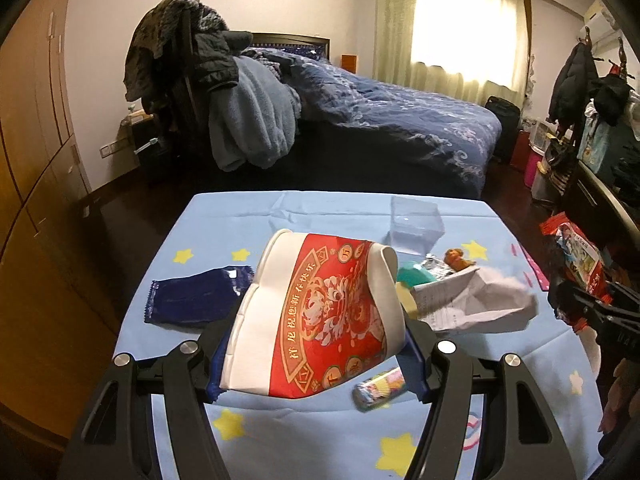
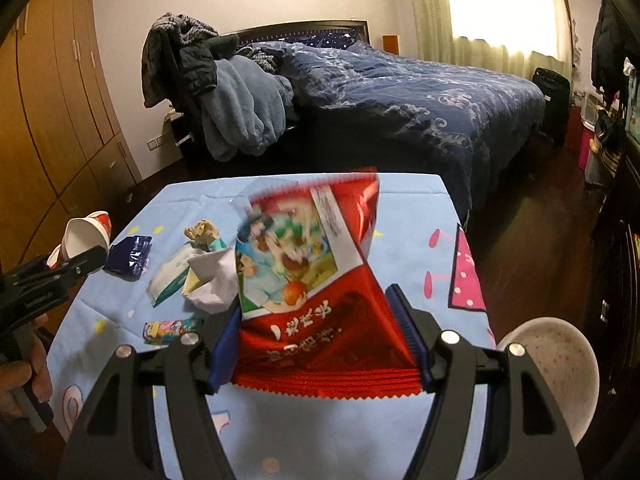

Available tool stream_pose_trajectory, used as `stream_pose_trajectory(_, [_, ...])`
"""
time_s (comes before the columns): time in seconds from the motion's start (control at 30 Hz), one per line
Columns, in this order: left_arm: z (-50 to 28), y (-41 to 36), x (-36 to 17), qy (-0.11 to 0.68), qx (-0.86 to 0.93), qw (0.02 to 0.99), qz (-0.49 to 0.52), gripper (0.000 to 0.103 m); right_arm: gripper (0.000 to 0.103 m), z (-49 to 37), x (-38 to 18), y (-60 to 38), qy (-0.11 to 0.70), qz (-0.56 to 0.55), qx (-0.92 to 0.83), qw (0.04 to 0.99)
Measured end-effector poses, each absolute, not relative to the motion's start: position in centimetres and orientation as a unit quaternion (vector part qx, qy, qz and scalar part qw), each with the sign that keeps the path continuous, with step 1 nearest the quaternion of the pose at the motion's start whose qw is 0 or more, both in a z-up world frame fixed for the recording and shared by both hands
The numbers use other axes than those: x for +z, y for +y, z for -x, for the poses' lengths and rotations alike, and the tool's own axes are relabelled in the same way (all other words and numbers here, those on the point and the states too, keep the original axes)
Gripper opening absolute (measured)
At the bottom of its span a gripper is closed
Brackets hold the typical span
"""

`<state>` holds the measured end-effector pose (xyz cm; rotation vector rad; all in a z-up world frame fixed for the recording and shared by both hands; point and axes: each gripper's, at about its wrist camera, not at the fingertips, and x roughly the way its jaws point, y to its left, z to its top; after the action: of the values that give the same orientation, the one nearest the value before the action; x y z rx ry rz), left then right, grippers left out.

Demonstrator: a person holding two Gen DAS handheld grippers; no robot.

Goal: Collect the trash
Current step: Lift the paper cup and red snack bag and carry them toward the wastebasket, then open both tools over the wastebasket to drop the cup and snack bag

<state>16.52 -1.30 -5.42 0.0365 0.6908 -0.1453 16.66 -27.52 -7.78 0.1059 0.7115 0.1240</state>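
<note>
Left tongs [image 1: 316, 356] clench a crushed paper cup [image 1: 320, 316], right tongs [image 2: 320, 344] a red snack bag [image 2: 320, 296]; both likely need binning next.

**Clutter bunched mid-table, edges left open**

The middle of the light-blue star-printed tablecloth [image 1: 328, 416] is crowded. A crumpled white printed paper [image 1: 476, 300], a teal rounded object [image 1: 414, 276] and a small brown figurine [image 1: 456, 260] are packed together, with a clear plastic box [image 1: 414, 224] just behind them. A flat dark-blue foil wrapper [image 1: 192, 300] lies to the left, and a small colourful candy tube [image 1: 380, 388] nearer the front.

Bare cloth is seen along the far edge, the front edge and the right side. A white speckled stool seat [image 2: 548, 364] stands just beside the right front corner. A dark-blue quilted bed [image 2: 420, 92] is set beyond the far edge.
</note>
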Motion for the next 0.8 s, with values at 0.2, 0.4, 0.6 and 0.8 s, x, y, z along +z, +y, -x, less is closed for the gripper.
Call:
stream_pose_trajectory(0.2, [-15.8, -3.6, -4.8, 0.332, -0.097, 0.938, -0.024, 0.067, 0.068, -15.1, -7.5, -28.9, 0.344, -0.065, 0.057, 0.935])
stream_pose_trajectory(0.4, [-15.5, -7.8, -4.3, 0.328, -0.142, 0.933, -0.034, 0.067, 0.068, -12.8, -6.9, -32.3, 0.331, -0.081, 0.032, 0.939])
stream_pose_trajectory(0.6, [-15.4, -16.5, -4.2, 0.326, -0.228, 0.915, -0.071, 0.067, 0.068, -9.4, -7.6, -39.0, 0.327, -0.093, -0.053, 0.939])
stream_pose_trajectory(0.8, [-16.4, -26.9, -5.4, 0.347, -0.318, 0.877, -0.098, 0.067, 0.068, -7.3, -10.6, -45.6, 0.356, -0.104, -0.136, 0.919])
